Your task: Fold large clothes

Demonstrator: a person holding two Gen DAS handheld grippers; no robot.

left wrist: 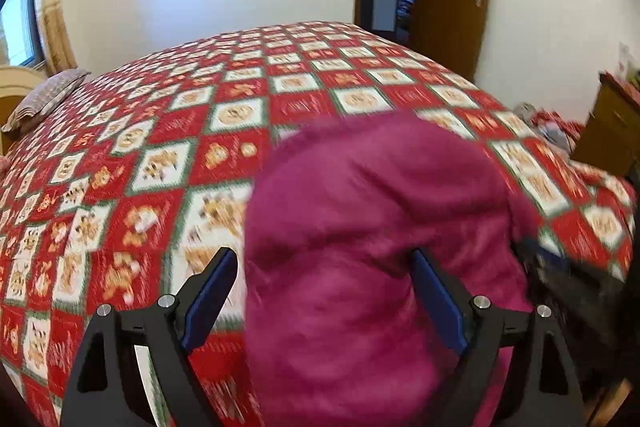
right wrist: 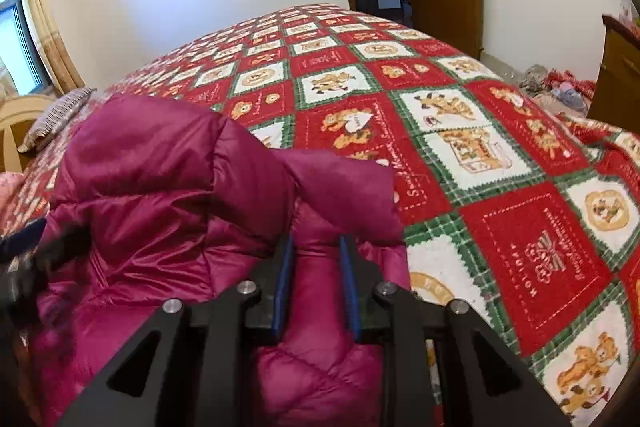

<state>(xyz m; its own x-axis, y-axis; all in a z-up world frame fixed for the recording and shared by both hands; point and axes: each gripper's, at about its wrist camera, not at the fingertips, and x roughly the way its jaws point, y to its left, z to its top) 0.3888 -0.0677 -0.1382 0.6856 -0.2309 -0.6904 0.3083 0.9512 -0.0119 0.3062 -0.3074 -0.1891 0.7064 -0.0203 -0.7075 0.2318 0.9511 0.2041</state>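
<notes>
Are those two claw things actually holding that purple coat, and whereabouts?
The right gripper pinches a padded fold of the magenta jacket. The left gripper stands open, gripping nothing.

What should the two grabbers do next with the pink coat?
Probably close the left gripper on the coat. Its fingers stand wide with padded fabric between them, while the right gripper already pinches a fold. The coat is bunched on the bedspread.

Magenta quilted puffer jacket [right wrist: 168,187], bunched on bedspread [right wrist: 500,187]
</notes>
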